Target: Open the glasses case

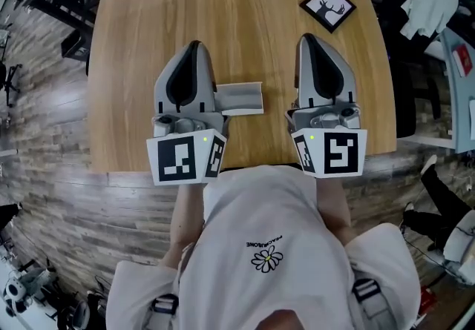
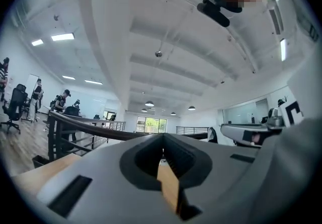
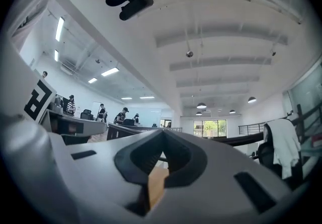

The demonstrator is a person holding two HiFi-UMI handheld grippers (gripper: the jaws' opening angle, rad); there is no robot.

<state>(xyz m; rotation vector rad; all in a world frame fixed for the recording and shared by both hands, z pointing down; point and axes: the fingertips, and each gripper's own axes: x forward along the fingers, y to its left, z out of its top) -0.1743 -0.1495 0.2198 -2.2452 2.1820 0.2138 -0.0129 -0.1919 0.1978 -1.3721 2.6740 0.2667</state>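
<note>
The left tongs [image 1: 194, 45] are pressed together with nothing pinched between them, and the right tongs [image 1: 307, 38] are likewise closed and empty. Both are held side by side over the desk [image 1: 252, 17], pointed toward 12 o'clock. The grey glasses case [image 1: 241, 97] is seen lying on the desk between them, its left end hidden by the left tongs. A black-framed deer picture [image 1: 327, 6] is set at 1 o'clock from the right tongs.

The person wears a white T-shirt [image 1: 260, 202] with a daisy print [image 1: 266, 258]; the grey left gripper [image 1: 194, 47] and right gripper [image 1: 306, 39] have black insets and black-and-white marker cubes [image 1: 185, 159].
</note>
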